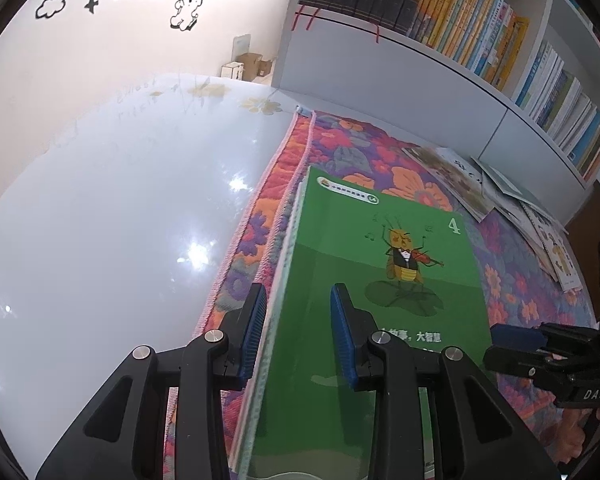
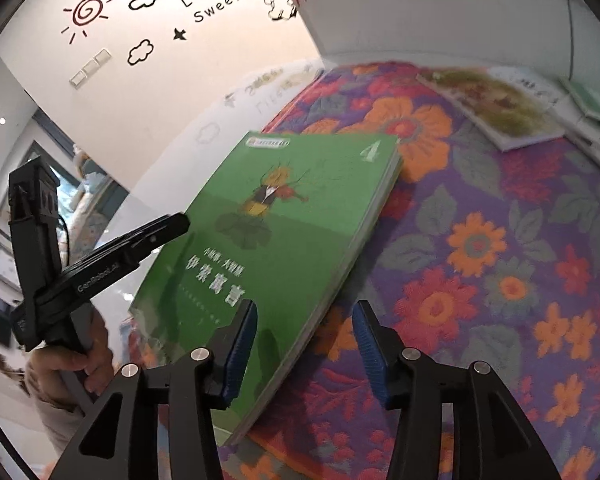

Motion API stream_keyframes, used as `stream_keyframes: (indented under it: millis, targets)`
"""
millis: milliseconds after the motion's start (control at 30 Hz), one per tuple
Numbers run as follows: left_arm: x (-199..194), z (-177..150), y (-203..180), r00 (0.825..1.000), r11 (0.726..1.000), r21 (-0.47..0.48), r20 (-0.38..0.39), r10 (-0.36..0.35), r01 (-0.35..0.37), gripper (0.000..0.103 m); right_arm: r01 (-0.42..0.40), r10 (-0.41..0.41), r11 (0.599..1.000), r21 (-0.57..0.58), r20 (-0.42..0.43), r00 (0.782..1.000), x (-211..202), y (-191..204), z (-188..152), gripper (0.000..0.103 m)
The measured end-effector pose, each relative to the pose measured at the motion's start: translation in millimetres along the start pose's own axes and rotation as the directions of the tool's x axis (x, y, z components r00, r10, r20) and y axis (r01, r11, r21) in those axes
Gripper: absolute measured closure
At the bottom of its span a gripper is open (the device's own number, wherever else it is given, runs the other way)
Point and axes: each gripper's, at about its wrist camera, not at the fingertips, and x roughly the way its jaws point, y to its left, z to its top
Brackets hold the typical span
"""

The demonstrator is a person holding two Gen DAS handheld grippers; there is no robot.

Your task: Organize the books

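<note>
A stack of thin books topped by a green book (image 1: 340,240) with a violin-playing insect and a "4" on its cover sits tilted over the floral cloth (image 1: 340,140). My left gripper (image 1: 298,320) is shut on the stack's left edge, one finger under the spine side and the other on the cover. In the right wrist view the green book (image 2: 292,240) has its left side raised, with the left gripper (image 2: 172,224) clamped there. My right gripper (image 2: 304,336) stands open around the near right edge; the right pad is clear of the book.
Several loose picture books (image 1: 480,184) lie spread on the cloth's far right. A glossy white table (image 1: 120,220) extends left of the cloth. A white bookshelf (image 1: 440,80) packed with upright books runs behind. A hand (image 2: 72,364) holds the left gripper's handle.
</note>
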Motion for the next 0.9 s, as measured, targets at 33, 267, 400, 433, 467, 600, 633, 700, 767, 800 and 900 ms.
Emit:
stream_keyframes:
  millis: [33,267,400,433,467,600,633,700,767,800,900]
  targets:
    - [-1.3,1.5,-3.0,1.000,1.000,0.001,0.004,-0.003,0.003,0.074,-0.022,0.022,1.000,0.008,0.002,1.000,0.3,-1.7,-0.5,0.055]
    - [-25.0,25.9,-44.8,0.997,0.998,0.051,0.065,-0.048,0.044,0.074,-0.013,0.008,0.999,0.035,0.127,0.992,-50.7,-28.1,8.2,0.055]
    - [-40.6,44.8,-81.9,0.993,0.995,0.088,0.106,-0.057,0.048,0.074,0.054,-0.068,0.996,0.066,0.224,0.972,-104.9,-62.7,10.4,0.055]
    - [-45.1,50.9,-94.4,0.991,0.994,0.097,0.111,-0.069,0.058,0.074,0.063,-0.083,0.994,0.088,0.241,0.967,-117.9,-73.0,10.5,0.055]
    - [-47.6,54.6,-101.2,0.991,0.993,0.101,0.111,-0.078,0.066,0.074,0.064,-0.090,0.992,0.107,0.255,0.963,-129.1,-82.3,9.5,0.055]
    - [-67.0,80.8,-143.1,0.983,0.988,0.099,0.128,-0.130,0.118,0.074,0.069,-0.135,0.977,0.200,0.338,0.932,-193.4,-130.5,0.8,0.055]
    - [-71.7,87.5,-155.6,0.981,0.988,0.096,0.142,-0.136,0.123,0.074,0.079,-0.159,0.971,0.225,0.366,0.917,-214.3,-143.6,-2.2,0.055]
    - [-80.5,99.6,-189.0,0.969,0.982,0.108,0.180,-0.171,0.154,0.073,0.083,-0.184,0.963,0.257,0.399,0.898,-242.2,-164.7,-6.9,0.055]
    - [-80.5,104.2,-222.1,0.957,0.975,0.119,0.201,-0.211,0.190,0.071,0.054,-0.179,0.957,0.284,0.434,0.883,-271.4,-189.2,-15.7,0.055]
    - [-77.7,104.4,-235.7,0.952,0.970,0.122,0.199,-0.231,0.209,0.071,0.049,-0.186,0.953,0.299,0.449,0.874,-282.6,-200.5,-20.2,0.055]
    - [-54.0,95.3,-285.5,0.939,0.948,0.140,0.158,-0.307,0.286,0.071,0.060,-0.239,0.932,0.357,0.482,0.843,-309.1,-239.3,-35.0,0.055]
